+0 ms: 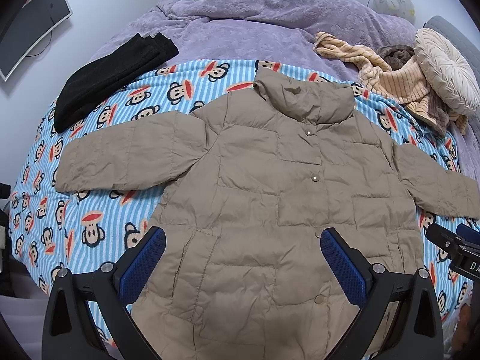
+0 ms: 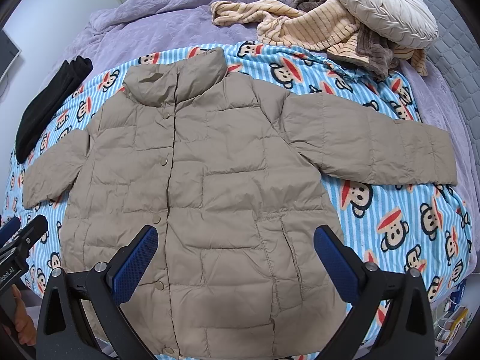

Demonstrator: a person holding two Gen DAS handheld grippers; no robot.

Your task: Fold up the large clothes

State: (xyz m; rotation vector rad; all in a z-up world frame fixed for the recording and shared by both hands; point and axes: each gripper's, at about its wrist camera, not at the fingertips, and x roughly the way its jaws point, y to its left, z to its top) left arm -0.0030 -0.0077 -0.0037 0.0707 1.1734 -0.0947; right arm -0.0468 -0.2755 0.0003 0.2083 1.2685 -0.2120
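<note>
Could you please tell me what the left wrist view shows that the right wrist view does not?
Only the left wrist view shows the round patterned cushion by the far wall and most of the grey monitor.

Only the right wrist view shows the small clutter beside the bed at the lower right.

Both show the beige puffer jacket laid flat, sleeves spread, on the monkey-print blanket, with the folded black garment, the striped towel pile and the pleated round pillow. The left tool and right tool are both open, gripping nothing.
</note>
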